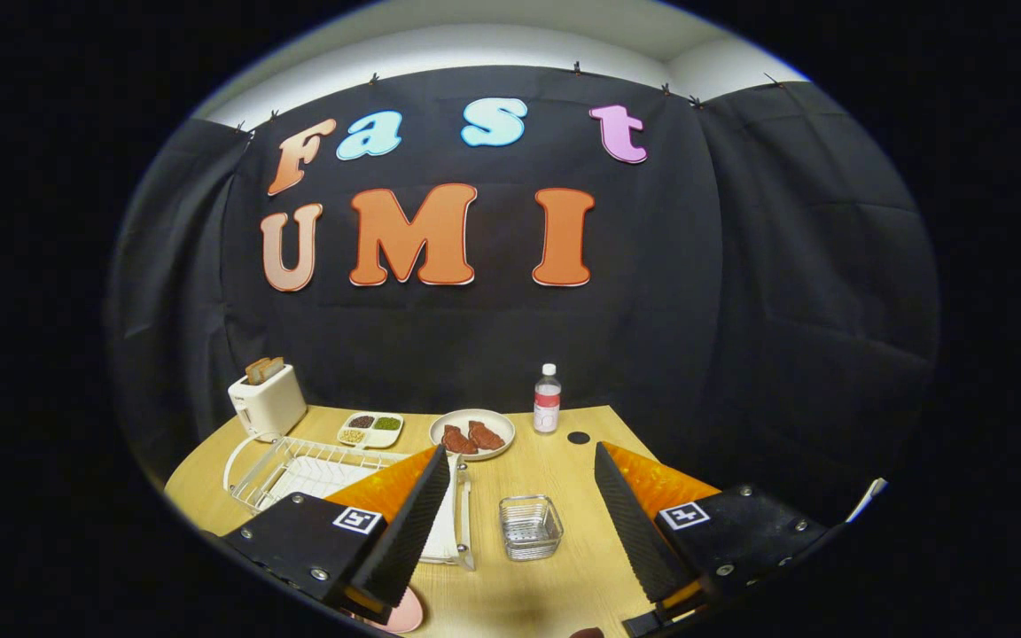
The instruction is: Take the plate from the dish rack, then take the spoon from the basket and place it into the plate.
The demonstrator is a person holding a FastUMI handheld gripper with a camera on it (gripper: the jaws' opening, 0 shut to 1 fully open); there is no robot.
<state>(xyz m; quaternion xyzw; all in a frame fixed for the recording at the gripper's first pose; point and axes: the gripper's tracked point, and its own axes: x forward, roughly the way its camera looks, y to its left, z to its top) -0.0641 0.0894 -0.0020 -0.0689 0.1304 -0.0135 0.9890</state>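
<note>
My gripper (520, 450) is open, held above the wooden table (564, 585), its fingers spread wide with nothing between them. A small wire basket (530, 527) stands on the table below the gap between the fingers; I see nothing sticking out of it. The white wire dish rack (298, 465) lies to the left, partly hidden behind the left finger (404, 523). The edge of a pink plate (406, 613) peeks out on the table under the base of the left finger; most of it is hidden.
At the back of the table stand a white toaster (267, 400) with bread, a divided tray (370, 429) of grains, a plate with meat (472, 432), a water bottle (547, 399) and a black disc (578, 437).
</note>
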